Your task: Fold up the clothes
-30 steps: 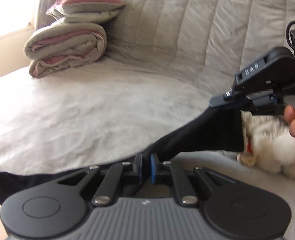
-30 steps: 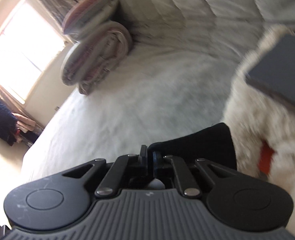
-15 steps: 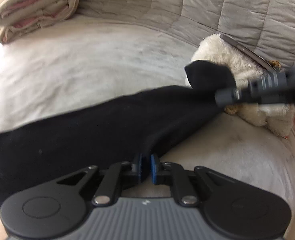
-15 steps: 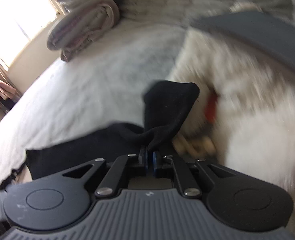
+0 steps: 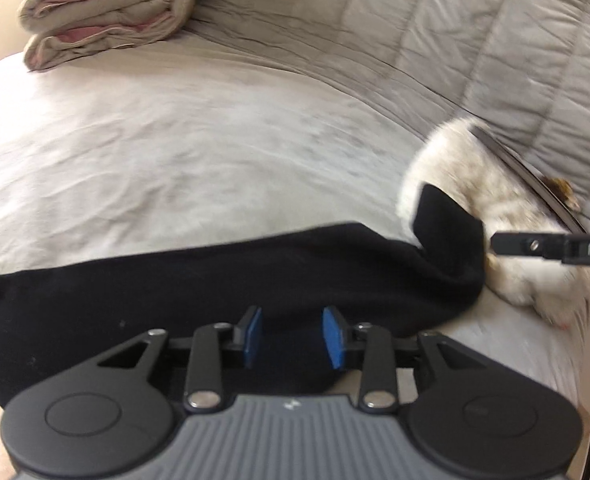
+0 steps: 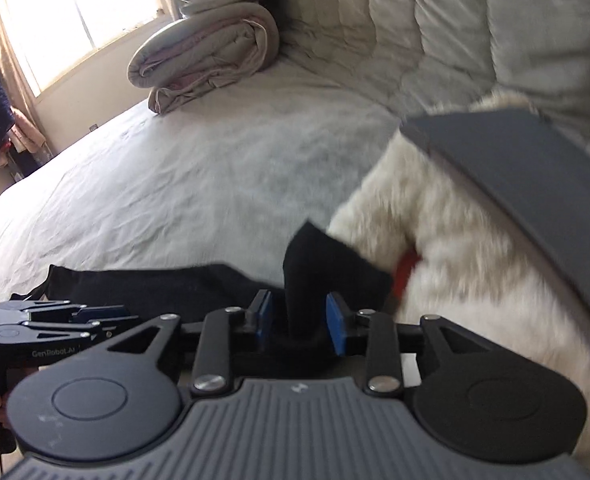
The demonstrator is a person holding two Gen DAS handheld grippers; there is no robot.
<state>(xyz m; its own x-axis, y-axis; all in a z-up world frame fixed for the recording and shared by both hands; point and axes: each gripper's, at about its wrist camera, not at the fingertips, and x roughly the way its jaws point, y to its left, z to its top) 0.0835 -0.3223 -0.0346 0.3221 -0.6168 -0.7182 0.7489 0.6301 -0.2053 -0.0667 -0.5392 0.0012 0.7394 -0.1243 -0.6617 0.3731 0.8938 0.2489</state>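
Observation:
A black garment (image 5: 175, 292) lies spread along the near edge of the grey bed. Its right corner (image 5: 443, 236) stands up against a white plush toy. My left gripper (image 5: 293, 336) hangs open just above the cloth, blue pads apart, holding nothing. In the right wrist view the same garment (image 6: 167, 284) stretches left, and its raised corner (image 6: 327, 268) rises between the spread pads of my right gripper (image 6: 299, 325), which is open. The right gripper's finger (image 5: 535, 245) shows at the right edge of the left wrist view.
A white plush toy (image 6: 455, 232) with a red patch lies at the right, under a flat grey slab (image 6: 535, 176). A folded duvet (image 5: 107, 12) and pillows sit at the far left by the quilted headboard (image 5: 475, 32). A window (image 6: 75, 20) lights the room.
Both grippers, shut on the black garment earlier, have lowered it onto the bed and opened. The cloth now rests flat, with only its right corner still standing.

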